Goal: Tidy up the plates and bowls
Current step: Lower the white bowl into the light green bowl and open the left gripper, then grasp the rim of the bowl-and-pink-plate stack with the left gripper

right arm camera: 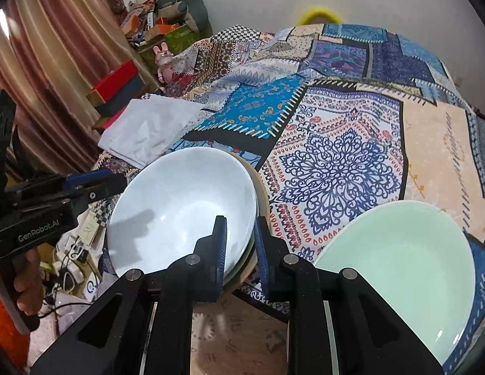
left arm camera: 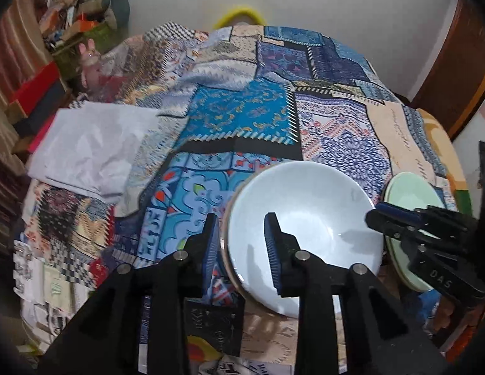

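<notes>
A pale blue bowl (left arm camera: pixel 308 218) tops a small stack of bowls (right arm camera: pixel 253 250) at the near edge of the bed. My left gripper (left arm camera: pixel 241 222) straddles its left rim, one finger outside and one inside, with gaps on both sides, so it is open. It shows again as the left gripper (right arm camera: pixel 117 182) in the right wrist view, held by a hand (right arm camera: pixel 28 284). My right gripper (right arm camera: pixel 239 223) is shut on the stack's right rim, with the right gripper (left arm camera: pixel 378 217) also in the left wrist view. A pale green bowl (right arm camera: pixel 398 265) lies just right of the stack.
A patchwork quilt (right arm camera: pixel 342 162) covers the bed. A white folded cloth (left arm camera: pixel 92 150) lies on its left side. Boxes and clutter (left arm camera: pixel 83 22) pile up by the curtain beyond. Cables and a power strip (right arm camera: pixel 70 265) lie on the floor at lower left.
</notes>
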`<state>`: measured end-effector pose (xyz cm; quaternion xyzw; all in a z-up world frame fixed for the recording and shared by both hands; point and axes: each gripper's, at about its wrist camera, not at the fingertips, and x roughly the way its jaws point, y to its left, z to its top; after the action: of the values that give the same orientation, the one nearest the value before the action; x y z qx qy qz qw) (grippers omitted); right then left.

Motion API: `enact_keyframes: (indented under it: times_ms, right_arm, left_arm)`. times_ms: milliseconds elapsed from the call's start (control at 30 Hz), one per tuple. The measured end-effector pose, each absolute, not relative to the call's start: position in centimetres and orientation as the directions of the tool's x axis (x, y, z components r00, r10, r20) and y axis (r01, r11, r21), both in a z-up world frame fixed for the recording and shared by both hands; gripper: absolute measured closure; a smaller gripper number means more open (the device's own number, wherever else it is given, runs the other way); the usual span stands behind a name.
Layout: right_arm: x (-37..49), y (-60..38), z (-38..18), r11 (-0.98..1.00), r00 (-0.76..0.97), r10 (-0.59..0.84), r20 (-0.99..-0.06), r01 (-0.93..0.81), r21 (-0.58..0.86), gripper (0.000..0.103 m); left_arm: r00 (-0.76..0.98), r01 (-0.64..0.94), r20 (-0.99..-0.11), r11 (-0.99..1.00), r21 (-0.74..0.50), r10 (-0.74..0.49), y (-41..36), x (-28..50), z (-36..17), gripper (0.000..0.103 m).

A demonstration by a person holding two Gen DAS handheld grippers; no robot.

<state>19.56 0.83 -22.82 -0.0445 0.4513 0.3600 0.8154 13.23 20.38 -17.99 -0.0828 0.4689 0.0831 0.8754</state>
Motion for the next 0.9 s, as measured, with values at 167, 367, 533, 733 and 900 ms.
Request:
enact_keyframes:
  times_ms: [167, 367, 533, 733, 900]
  right_arm:
    - [19.0, 0.5, -22.0, 0.737, 0.367, 0.542, -0.756, -0.64, 0.218, 0.077]
    - [18.8, 0.2, -22.4, 0.744, 0.369, 0.534, -0.761, -0.632, 0.217, 0.061]
    - [19.2, 0.3, -23.7, 0.75, 0.34, 0.522, -0.782, -0.62, 0.231, 0.06]
    - [19.6, 1.0, -25.2, 0.754, 0.312, 0.518, -0.797, -0.606, 0.253, 0.06]
    - [19.8, 1.6, -25.9, 0.749, 0.29, 0.524, -0.801, -0.604, 0.271, 0.06]
  left_arm:
    - [0.552, -0.228, -0.831, 0.971, -0.078, 0.063, 20.9, 12.2, -18.2, 0.053]
    - [0.53, -0.244, -0.848, 0.959, -0.142, 0.009, 21.7, 11.2, -19.6, 0.049]
    - [0.501, -0.251, -0.864, 0.949, -0.191, -0.042, 22.1, 10.9, -21.4, 0.049]
    - [0.497, -0.25, -0.862, 0.934, -0.255, -0.102, 22.1, 11.1, -22.8, 0.049]
    - [0.487, -0.241, -0.865, 0.933, -0.268, -0.122, 22.0, 11.7, -23.4, 0.049]
